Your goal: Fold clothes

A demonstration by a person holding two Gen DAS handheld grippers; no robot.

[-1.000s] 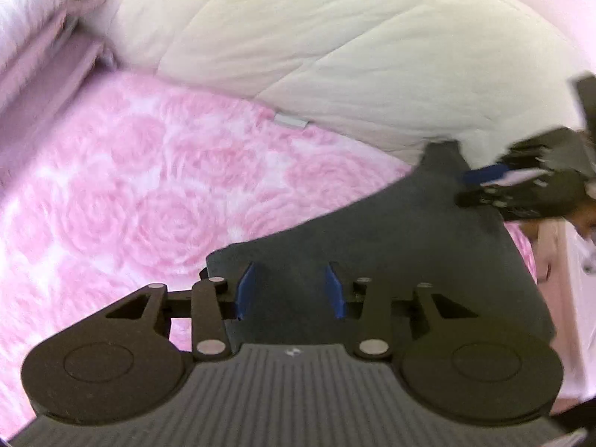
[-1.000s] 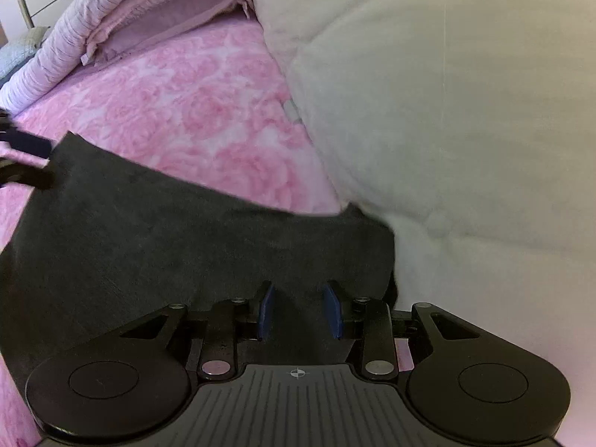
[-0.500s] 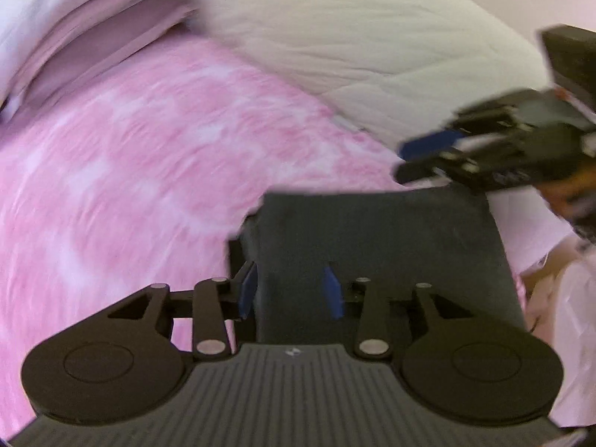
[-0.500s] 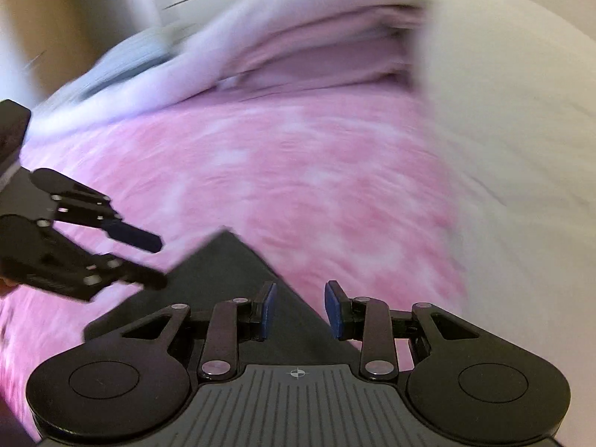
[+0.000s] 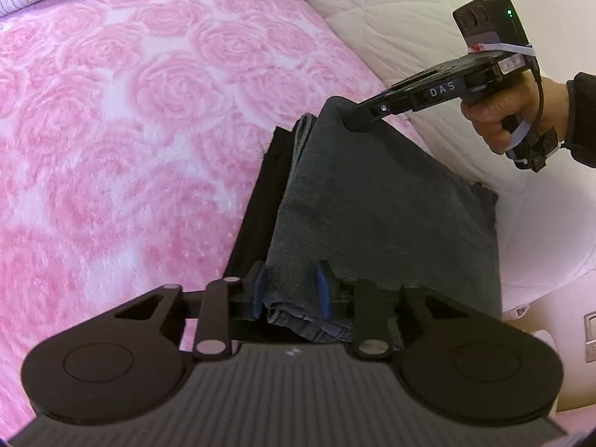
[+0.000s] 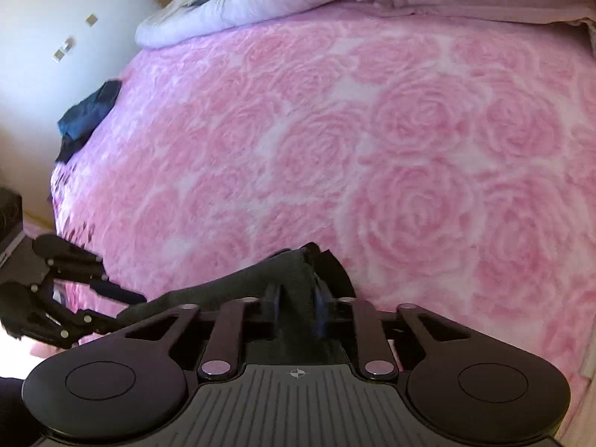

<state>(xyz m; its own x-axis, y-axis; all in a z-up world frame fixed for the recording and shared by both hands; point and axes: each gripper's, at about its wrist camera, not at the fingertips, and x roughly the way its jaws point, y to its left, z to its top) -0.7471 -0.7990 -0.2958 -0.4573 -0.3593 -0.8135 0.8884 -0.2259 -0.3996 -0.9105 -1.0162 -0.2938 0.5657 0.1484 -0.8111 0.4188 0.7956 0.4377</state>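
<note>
Grey folded garment (image 5: 376, 201), lying on the pink rose bedspread (image 5: 123, 119) beside the cream quilt (image 5: 409, 18), pinched at near corner by left claw (image 5: 291, 290) and far corner by right claw (image 6: 298, 307), jaws just closing; advice: keep edges aligned, tension even.

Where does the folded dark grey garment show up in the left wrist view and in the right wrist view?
Left wrist: dark grey garment fills centre-right, from the left gripper up to the right gripper.
Right wrist: it lies low at centre-left, pinched in that gripper.
Shared landmark: pink rose blanket.
</note>
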